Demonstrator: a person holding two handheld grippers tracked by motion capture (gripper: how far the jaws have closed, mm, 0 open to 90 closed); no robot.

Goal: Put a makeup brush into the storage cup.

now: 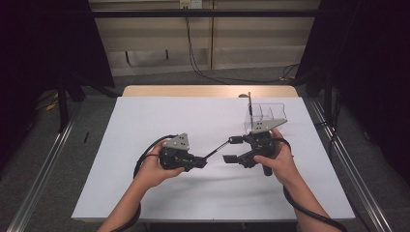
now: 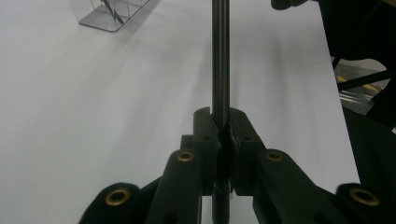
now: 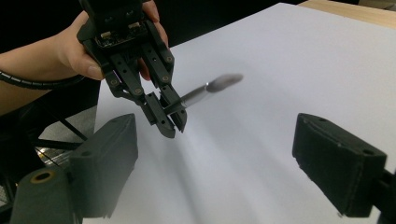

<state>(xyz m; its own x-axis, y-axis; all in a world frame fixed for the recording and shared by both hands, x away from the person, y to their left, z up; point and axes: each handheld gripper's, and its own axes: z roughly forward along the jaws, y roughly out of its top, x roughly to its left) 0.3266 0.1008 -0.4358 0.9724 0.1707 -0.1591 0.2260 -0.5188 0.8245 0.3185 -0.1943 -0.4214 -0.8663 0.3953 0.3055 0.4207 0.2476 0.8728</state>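
A slim dark pen (image 1: 217,149) is clamped in my left gripper (image 1: 203,162), which is shut on one end of it near the table's middle. The pen points right and away, toward my right gripper (image 1: 232,149). That gripper stands open, its jaws wide apart, just short of the pen's free end. In the left gripper view the pen (image 2: 220,56) runs straight up from the closed left gripper (image 2: 220,126). The right gripper view looks between its own open right gripper (image 3: 215,135) at the left gripper (image 3: 170,119) and the pen (image 3: 205,88), whose tip is blurred.
A clear plastic organizer (image 1: 267,118) stands at the back right of the white table (image 1: 159,121), with another pen (image 1: 250,102) upright in it. It shows as a clear box (image 2: 112,14) in the left gripper view. Black cables trail from both grippers.
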